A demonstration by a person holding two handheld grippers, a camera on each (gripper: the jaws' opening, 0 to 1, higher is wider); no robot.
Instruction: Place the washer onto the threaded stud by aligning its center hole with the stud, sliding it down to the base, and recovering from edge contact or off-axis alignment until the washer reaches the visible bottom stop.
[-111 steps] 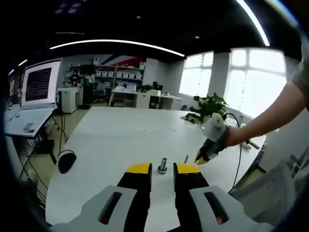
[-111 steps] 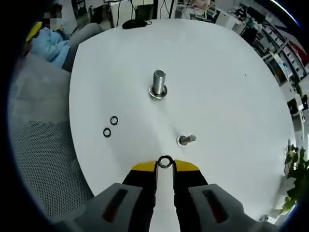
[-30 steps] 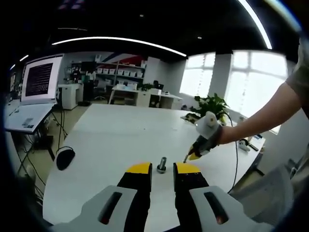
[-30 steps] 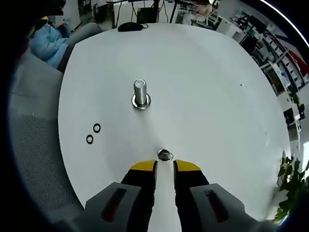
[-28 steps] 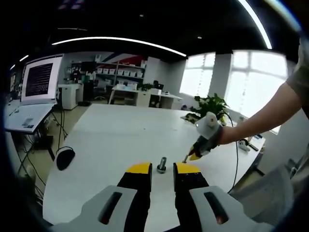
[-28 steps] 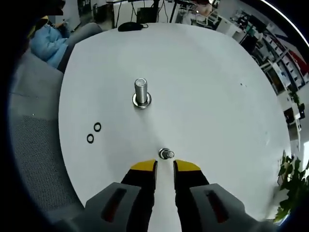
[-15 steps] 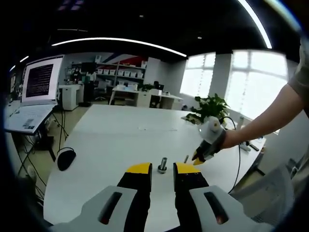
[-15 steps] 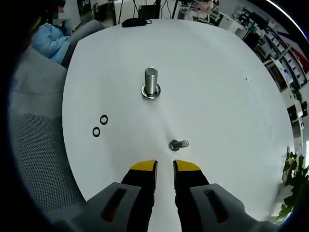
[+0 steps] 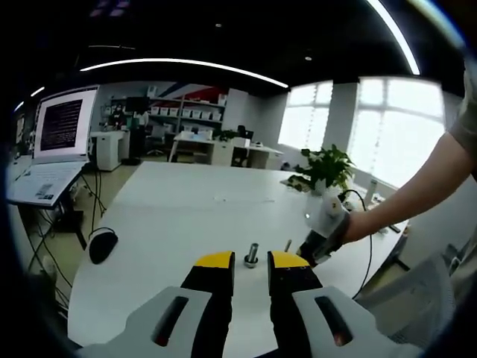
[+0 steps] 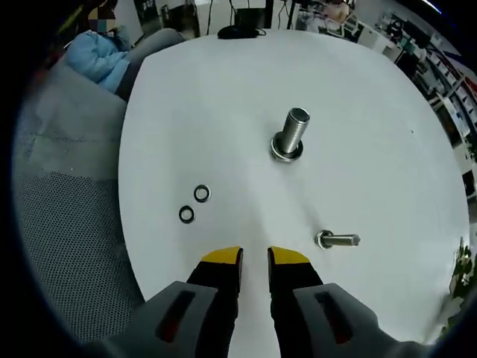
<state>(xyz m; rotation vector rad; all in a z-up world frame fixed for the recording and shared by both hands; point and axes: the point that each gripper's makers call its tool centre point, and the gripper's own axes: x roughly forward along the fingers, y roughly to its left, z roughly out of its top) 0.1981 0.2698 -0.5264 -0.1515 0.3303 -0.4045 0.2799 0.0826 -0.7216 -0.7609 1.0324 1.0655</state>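
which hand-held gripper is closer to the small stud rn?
Right. The right hand-held gripper sits just beside the small stud; the left hand-held gripper is further back, facing the large stud.

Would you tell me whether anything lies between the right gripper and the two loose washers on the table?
Nothing visible does: bare white table separates the right gripper from the two washers, which lie ahead and to its left.

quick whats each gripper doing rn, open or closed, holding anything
left gripper: open, nothing between its jaws.
right gripper: open, nothing between its jaws.
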